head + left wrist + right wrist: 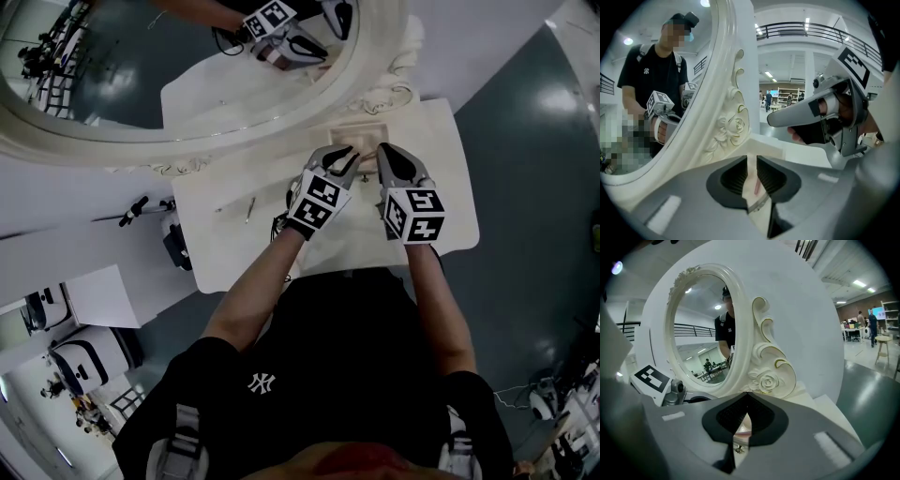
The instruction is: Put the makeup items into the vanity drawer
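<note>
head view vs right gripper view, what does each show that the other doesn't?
Head view only: the full tabletop from above, with a slim stick-like item lying left of the left gripper. Right gripper view only: the hall behind, with people at desks and a stool. Both: the oval mirror, the person's reflection in it, and the right gripper.

A glossy grey floor (525, 141) lies beneath strip lights (859, 283) and a railed balcony (811, 29).
</note>
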{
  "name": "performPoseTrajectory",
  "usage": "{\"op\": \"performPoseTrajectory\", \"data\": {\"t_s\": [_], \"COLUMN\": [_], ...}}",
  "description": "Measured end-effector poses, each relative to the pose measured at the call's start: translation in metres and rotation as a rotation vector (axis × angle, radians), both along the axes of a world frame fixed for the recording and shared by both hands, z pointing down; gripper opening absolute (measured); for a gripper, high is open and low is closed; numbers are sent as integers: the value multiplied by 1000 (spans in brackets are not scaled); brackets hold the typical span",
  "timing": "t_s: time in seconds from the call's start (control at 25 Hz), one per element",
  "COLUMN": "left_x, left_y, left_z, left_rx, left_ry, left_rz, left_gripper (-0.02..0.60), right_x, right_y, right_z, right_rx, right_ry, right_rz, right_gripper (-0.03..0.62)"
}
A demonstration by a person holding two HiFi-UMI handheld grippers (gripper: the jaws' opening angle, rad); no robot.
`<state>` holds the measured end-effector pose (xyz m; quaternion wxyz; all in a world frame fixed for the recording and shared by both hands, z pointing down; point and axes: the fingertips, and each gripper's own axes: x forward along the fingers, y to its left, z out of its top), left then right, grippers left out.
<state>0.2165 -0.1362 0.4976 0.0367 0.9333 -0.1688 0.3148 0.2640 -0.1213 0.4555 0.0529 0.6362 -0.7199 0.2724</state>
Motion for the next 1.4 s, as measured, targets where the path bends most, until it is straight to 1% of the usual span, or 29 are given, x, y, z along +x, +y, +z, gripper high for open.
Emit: {"op": "performPoseTrajectory", "data": {"t_s": [0.2, 0.52, 0.76, 1.0, 1.16, 1.4], "left_x": [-16, -59, -103, -150, -178, -218], "left_y": [-2, -3, 4, 14, 21, 29], "left_z": [-9, -11, -16, -15, -14, -9], "left_rx": [14, 16, 29, 27, 21, 15], "left_ry": [27, 65, 87, 95, 102, 105], "left_rz": [-38, -111, -169, -213, -244, -289], "left_gripper": [63, 63, 37, 34, 32, 12], "right_x": [-14, -49, -95, -147, -178, -223], "right_y": [1, 1, 4, 13, 19, 29], "right_z": [-2, -1, -6, -7, -2, 9], "right_rx": [5, 5, 17, 21, 12, -12], "right_ry": [16, 37, 48, 52, 54, 76], "right_rz": [-14, -46, -98, -149, -183, -244], "right_gripper": [25, 26, 25, 25, 25, 25]}}
